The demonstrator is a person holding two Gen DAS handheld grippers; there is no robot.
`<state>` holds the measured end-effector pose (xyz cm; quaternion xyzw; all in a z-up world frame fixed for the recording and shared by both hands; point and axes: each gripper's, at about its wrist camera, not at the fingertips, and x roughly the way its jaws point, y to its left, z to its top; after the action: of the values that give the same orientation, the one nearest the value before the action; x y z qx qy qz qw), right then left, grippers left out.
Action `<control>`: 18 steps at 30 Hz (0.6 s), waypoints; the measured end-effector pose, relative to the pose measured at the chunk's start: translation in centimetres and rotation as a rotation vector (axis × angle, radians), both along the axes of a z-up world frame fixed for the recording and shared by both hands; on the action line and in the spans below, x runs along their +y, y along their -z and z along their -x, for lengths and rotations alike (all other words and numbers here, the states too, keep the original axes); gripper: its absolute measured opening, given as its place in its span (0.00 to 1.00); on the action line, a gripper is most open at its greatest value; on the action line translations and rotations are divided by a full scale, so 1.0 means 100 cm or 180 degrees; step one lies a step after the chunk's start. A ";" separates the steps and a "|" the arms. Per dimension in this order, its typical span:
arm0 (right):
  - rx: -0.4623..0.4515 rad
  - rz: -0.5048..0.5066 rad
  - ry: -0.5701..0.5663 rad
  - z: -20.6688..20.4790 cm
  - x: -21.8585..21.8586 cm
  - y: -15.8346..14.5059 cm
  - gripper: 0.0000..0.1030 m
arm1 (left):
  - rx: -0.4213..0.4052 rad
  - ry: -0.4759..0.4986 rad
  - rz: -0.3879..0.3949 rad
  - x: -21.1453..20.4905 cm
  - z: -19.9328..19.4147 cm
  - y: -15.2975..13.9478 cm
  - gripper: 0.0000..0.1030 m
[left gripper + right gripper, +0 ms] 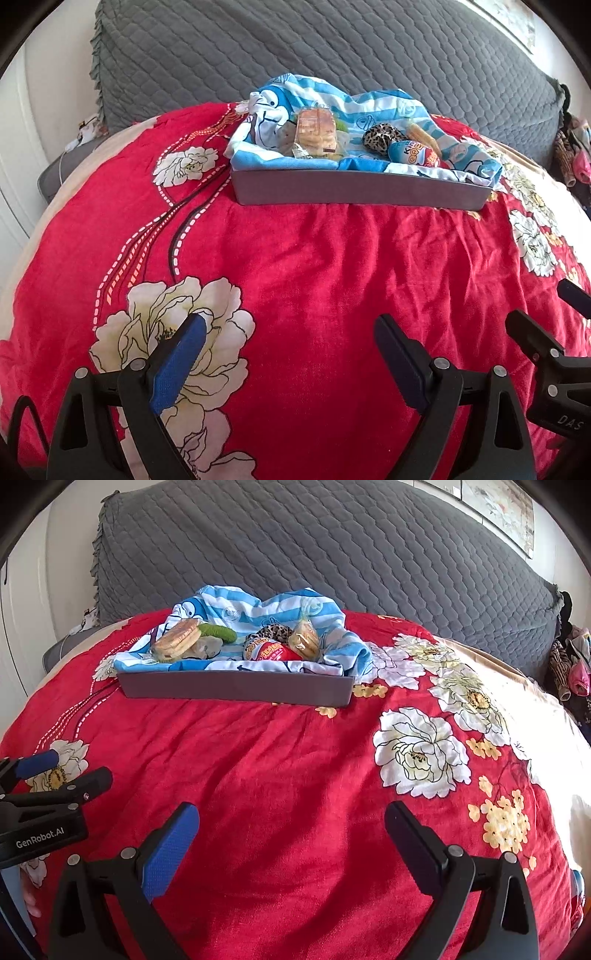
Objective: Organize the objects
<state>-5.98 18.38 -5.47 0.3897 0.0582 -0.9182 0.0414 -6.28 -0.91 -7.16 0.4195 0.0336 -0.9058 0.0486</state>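
A grey tray (354, 188) (236, 690) sits on the red flowered blanket at the far middle. A blue striped cloth (373, 101) (258, 602) lines it. It holds a wrapped biscuit pack (316, 133) (177, 638), a leopard-print scrunchie (380, 136) (273, 632), a Kinder egg (413, 153) (269, 651), a second wrapped snack (304, 640) and a green scrunchie (218, 632). My left gripper (291, 332) is open and empty, well short of the tray. My right gripper (291, 819) is open and empty too. Each gripper shows at the other view's edge.
The red blanket (295, 258) covers the bed in front of the tray. A grey quilted headboard cover (332, 48) rises behind. Clothes (572, 664) hang at the far right. A white cable lies by the bed's left edge (74, 144).
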 end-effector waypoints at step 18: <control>-0.0025 0.0030 -0.0017 0.002 0.001 0.008 0.98 | -0.0046 -0.0070 -0.0079 -0.007 0.000 0.010 0.90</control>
<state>-6.17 18.44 -6.26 0.3929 0.0547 -0.9168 0.0459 -6.28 -1.57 -8.13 0.4263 0.0491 -0.9017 0.0536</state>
